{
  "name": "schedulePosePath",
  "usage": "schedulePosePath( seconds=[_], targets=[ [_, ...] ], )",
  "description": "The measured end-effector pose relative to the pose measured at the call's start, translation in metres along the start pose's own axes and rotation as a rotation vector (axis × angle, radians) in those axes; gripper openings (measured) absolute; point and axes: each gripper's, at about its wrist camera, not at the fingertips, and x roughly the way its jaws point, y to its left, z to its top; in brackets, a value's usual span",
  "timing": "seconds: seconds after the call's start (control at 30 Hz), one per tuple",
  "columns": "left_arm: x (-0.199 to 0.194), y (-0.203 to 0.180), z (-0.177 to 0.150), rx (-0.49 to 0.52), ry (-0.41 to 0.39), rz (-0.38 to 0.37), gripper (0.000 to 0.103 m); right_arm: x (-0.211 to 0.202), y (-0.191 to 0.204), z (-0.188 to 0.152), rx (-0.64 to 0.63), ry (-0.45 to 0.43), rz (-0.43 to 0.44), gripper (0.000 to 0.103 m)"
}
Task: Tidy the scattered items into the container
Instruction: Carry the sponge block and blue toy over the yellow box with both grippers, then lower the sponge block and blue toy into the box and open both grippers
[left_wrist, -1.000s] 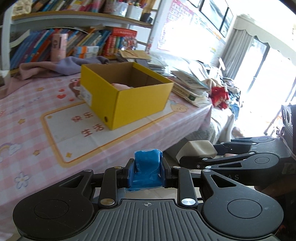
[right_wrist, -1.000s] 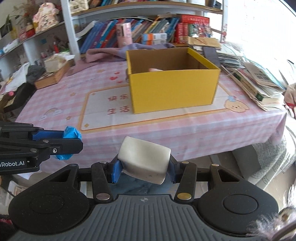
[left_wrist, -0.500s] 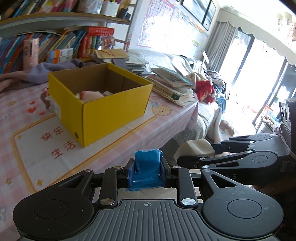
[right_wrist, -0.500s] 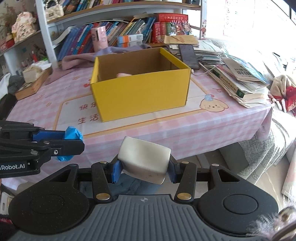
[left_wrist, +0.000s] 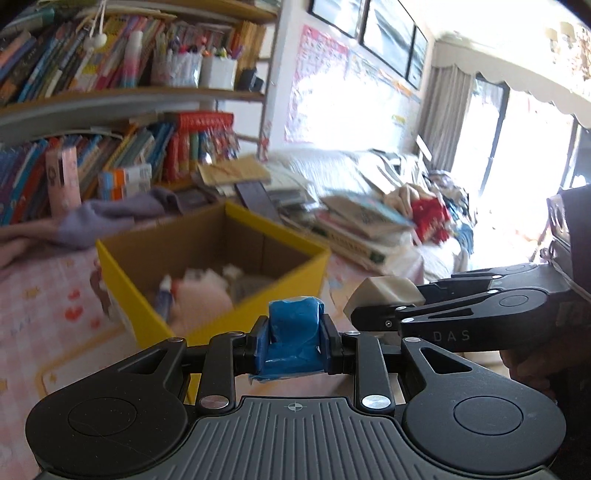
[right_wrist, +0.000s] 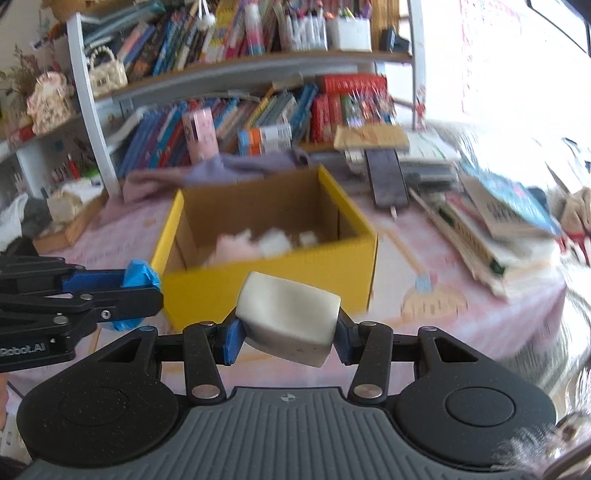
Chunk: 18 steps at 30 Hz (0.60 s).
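A yellow cardboard box (left_wrist: 258, 317) (right_wrist: 280, 284) stands open on the pink checked tablecloth (left_wrist: 48, 306). Inside lie a pink soft item (left_wrist: 199, 299) and several white items (right_wrist: 273, 242). My left gripper (left_wrist: 294, 343) is shut on a blue wrapped block (left_wrist: 294, 332), just in front of the box's near wall; it also shows in the right wrist view (right_wrist: 138, 275). My right gripper (right_wrist: 288, 332) is shut on a white block (right_wrist: 288, 317), level with the box's near wall; it shows at the right in the left wrist view (left_wrist: 384, 291).
Stacked books and papers (right_wrist: 498, 225) lie to the right of the box, with a dark phone (right_wrist: 386, 177) behind them. A purple cloth (right_wrist: 236, 168) and a pink tube (right_wrist: 199, 134) stand behind the box. Bookshelves (right_wrist: 258, 74) line the back wall.
Both grippers have risen and moved toward the box with their blocks; the box's inside now shows from above. The view is motion-blurred.
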Motion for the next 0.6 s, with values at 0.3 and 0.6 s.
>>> schedulePosePath(
  seconds=[0.3, 0.6],
  targets=[
    [0.050, 0.012, 0.035, -0.044, -0.001, 0.116, 0.026, 0.043, -0.024, 0.055, -0.115, -0.050, 0.118, 0.045],
    [0.096, 0.038, 0.058, -0.101, 0.053, 0.272, 0.026, 0.111, -0.030, 0.086, -0.280, -0.013, 0.246, 0.045]
  ],
)
